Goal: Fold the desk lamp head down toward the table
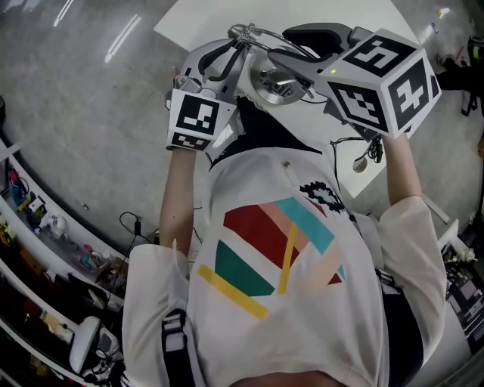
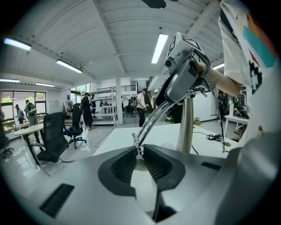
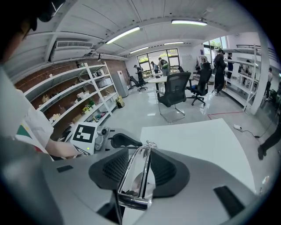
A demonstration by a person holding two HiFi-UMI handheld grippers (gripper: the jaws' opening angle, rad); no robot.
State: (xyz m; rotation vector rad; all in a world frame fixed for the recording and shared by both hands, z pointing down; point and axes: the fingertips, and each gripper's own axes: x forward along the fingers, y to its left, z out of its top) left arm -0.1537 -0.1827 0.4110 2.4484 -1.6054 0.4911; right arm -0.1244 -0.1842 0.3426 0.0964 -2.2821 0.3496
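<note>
The chrome desk lamp [image 1: 276, 79] is held up close to the person's chest, above the white table [image 1: 302, 15]. In the right gripper view its twin-rod arm [image 3: 138, 173] runs lengthwise between the jaws, and my right gripper [image 3: 139, 171] is shut on it. In the left gripper view my left gripper [image 2: 139, 151] pinches the far tip of the curved chrome arm [image 2: 153, 118], which rises toward the right gripper [image 2: 184, 74]. A chrome post [image 2: 188, 127] stands just behind. From above, the left gripper [image 1: 234, 47] and right gripper [image 1: 306, 57] meet at the lamp, and their marker cubes hide much of it.
The white table [image 3: 197, 145] lies below and beyond the lamp. A cable and plug [image 1: 363, 160] lie at its right edge. Shelves with small items [image 3: 74, 105], office chairs [image 3: 175, 94] and people stand farther off in the room.
</note>
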